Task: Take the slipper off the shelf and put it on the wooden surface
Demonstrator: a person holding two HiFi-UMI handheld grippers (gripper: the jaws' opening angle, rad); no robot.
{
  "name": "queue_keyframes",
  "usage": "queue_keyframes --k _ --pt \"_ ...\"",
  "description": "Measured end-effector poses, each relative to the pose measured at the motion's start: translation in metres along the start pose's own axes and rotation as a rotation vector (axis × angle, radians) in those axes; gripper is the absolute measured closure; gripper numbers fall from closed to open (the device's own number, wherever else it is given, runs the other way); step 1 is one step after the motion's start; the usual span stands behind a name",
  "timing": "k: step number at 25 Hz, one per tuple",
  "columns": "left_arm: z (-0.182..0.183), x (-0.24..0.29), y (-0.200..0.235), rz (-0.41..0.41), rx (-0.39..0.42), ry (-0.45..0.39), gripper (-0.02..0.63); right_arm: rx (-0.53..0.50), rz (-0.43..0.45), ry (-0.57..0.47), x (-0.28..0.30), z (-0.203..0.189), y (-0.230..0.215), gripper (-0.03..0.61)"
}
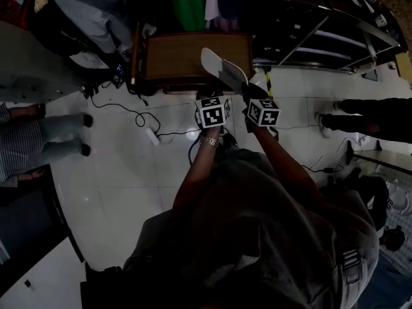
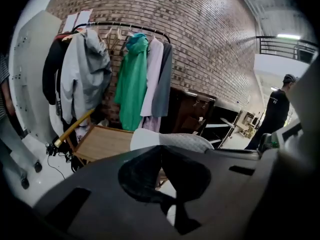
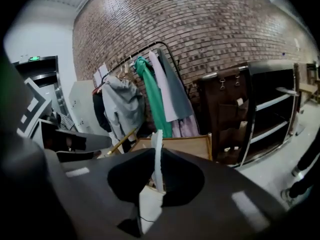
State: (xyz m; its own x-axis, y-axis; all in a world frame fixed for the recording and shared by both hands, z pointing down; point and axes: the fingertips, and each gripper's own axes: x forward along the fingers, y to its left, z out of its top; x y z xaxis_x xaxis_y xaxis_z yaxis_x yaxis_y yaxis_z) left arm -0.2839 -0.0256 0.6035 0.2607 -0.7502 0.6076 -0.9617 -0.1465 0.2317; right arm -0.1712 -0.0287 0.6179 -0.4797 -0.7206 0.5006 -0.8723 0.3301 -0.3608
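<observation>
Slipper is up in the air over the near edge of the wooden surface, clamped edge-on in the right gripper. Left gripper has its jaws pinched together, with the slipper just past their tips.

The slipper is partly hidden behind the left gripper.
</observation>
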Motion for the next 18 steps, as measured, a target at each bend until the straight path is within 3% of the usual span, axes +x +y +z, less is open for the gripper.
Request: queue_keyframes --k 4,10,13,18 --pt "-0.026 -0.021 0.046 0.09 -0.078 0.009 0.609 0.012 0.126 0.074 0.032 -0.028 0.046 0.545" --pt "-0.078 -0.059 0.13 0.248 -0.194 0.016 0.609 0.078 0.3 0.29 0.096 -0.118 0.116 0.545" --pt "-0.118 -0.071 0.169 0.31 -0.27 0.042 0.609 0.179 0.281 0.336 0.138 -0.169 0.126 0.545" --pt "-0.183 -0.083 0.218 0.381 -0.383 0.038 0.609 0.545 0.133 0.252 0.221 -0.243 0.107 0.545"
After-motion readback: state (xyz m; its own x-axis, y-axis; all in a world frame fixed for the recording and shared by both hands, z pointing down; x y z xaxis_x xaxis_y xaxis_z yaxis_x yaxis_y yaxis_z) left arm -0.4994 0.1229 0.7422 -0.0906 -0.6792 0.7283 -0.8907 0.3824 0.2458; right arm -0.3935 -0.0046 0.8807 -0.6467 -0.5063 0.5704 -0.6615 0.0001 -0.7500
